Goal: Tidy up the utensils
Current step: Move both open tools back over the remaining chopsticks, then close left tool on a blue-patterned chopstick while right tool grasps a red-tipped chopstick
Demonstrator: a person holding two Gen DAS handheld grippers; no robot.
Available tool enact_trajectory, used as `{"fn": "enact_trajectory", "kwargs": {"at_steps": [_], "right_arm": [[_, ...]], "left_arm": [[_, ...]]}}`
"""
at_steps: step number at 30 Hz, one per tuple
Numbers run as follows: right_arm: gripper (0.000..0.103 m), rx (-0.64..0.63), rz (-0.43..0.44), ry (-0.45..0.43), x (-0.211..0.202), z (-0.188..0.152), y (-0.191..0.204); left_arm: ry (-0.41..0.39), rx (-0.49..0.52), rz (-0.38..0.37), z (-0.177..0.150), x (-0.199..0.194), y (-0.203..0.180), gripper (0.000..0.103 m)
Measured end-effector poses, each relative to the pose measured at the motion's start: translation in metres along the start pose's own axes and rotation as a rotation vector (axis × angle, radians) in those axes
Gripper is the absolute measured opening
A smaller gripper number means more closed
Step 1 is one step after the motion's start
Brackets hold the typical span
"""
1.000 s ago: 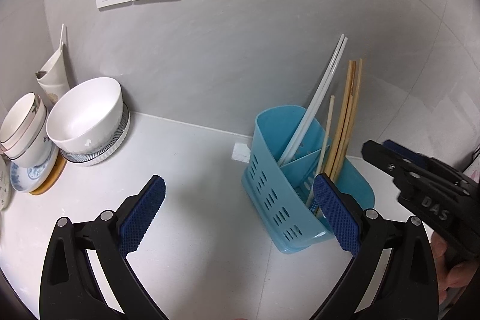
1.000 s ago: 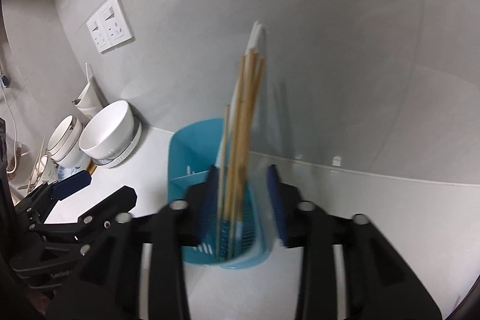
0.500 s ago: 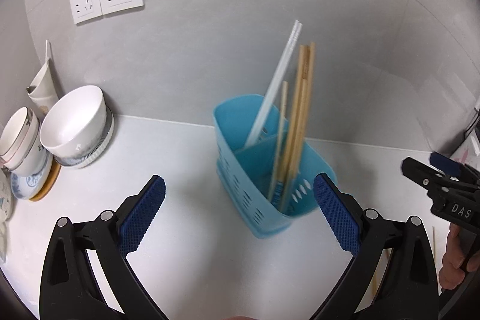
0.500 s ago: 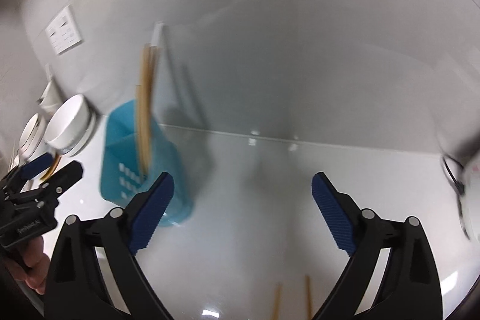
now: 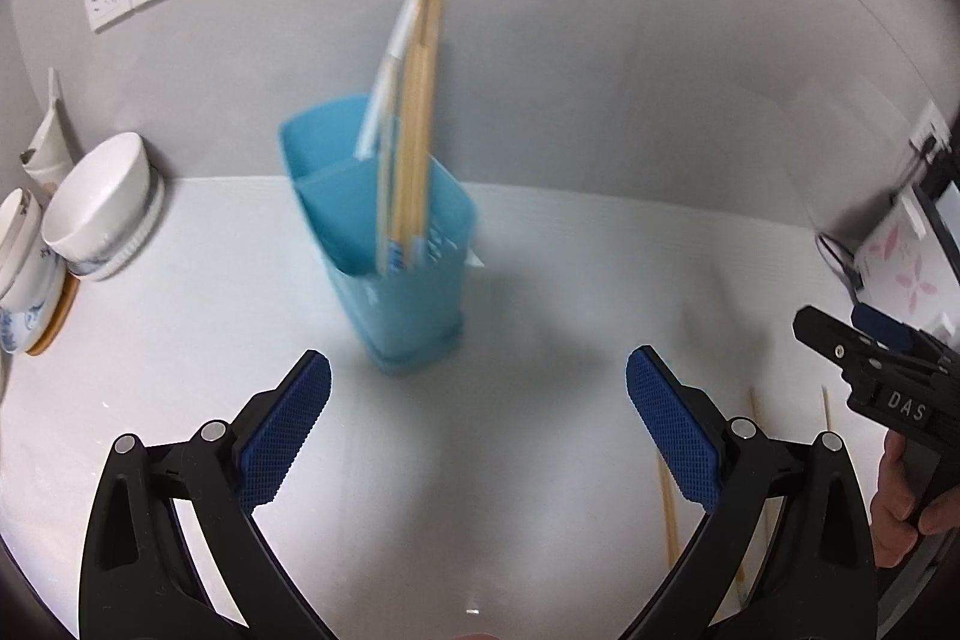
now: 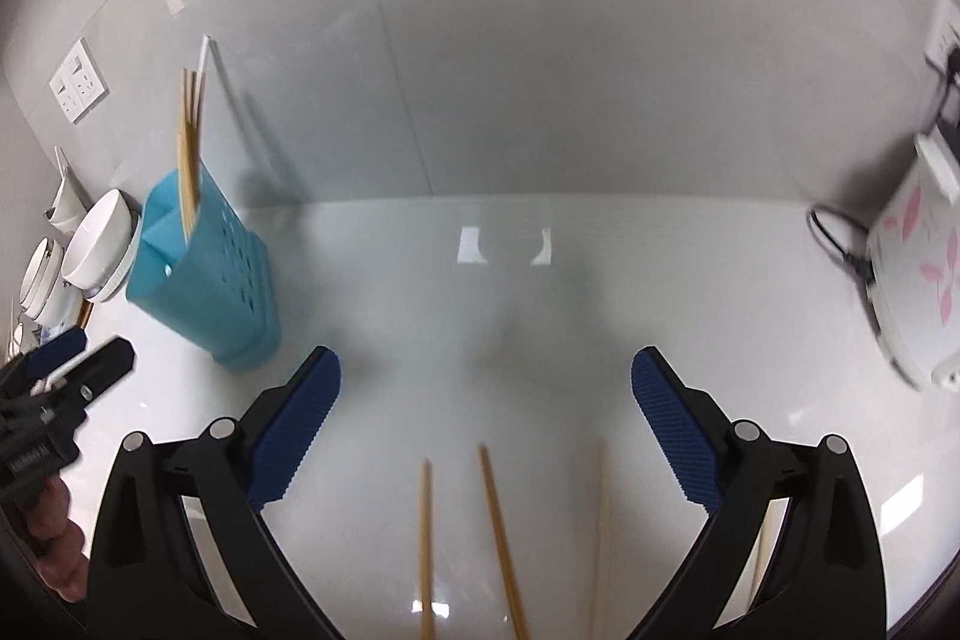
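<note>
With bamboo chopsticks (image 6: pixel 501 538) loose at six o'clock, right gripper (image 6: pixel 483 421) just opened wide, empty, poised above; caddy (image 6: pixel 204 280) waiting at ten; left gripper (image 5: pixel 478 433) open, idle.

chopsticks (image 5: pixel 414 111) in holder (image 5: pixel 396 274) | bowls (image 5: pixel 99 202) left | loose chopsticks (image 6: pixel 501 538) on counter (image 6: pixel 480 316)

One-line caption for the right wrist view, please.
Open right tongs, nothing between them, above loose wooden chopsticks on the white counter; blue utensil holder stands far left.
</note>
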State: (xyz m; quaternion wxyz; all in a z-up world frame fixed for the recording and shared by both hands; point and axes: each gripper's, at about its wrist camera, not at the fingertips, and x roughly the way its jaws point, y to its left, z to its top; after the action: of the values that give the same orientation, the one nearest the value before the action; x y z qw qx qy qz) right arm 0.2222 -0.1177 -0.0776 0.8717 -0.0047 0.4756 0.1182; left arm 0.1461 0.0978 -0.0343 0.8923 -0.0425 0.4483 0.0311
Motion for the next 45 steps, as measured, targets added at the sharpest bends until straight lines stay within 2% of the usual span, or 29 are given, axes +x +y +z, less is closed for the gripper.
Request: {"fn": "enact_trajectory", "kwargs": {"at_steps": [6,14,23,25,35,37,40,45], "right_arm": [[0.094,0.023,-0.048,0.039,-0.005,-0.027,-0.036],[0.094,0.031,-0.108,0.122,-0.006,-0.069,-0.074],[0.093,-0.027,-0.114,0.236,0.005,-0.115,-0.073],[0.090,-0.044,-0.113,0.263,0.010,-0.124,-0.069],[0.076,-0.099,-0.092,0.400,0.029,-0.148,-0.056],[0.067,-0.100,-0.092,0.421,0.031,-0.150,-0.055],[0.058,-0.090,-0.079,0.454,0.034,-0.151,-0.054],[0.048,-0.106,-0.071,0.488,0.038,-0.151,-0.047]], "left_arm": [[0.043,0.053,-0.038,-0.028,0.008,-0.040,0.097],[0.152,0.107,-0.059,-0.070,0.030,-0.085,0.097],[0.263,0.108,-0.027,-0.117,0.051,-0.104,0.097],[0.292,0.065,-0.034,-0.125,0.054,-0.104,0.097],[0.381,0.030,0.009,-0.150,0.068,-0.109,0.096],[0.393,0.024,0.016,-0.153,0.070,-0.109,0.096],[0.407,0.015,0.027,-0.157,0.072,-0.109,0.096],[0.416,0.036,0.041,-0.159,0.072,-0.110,0.096]]}}
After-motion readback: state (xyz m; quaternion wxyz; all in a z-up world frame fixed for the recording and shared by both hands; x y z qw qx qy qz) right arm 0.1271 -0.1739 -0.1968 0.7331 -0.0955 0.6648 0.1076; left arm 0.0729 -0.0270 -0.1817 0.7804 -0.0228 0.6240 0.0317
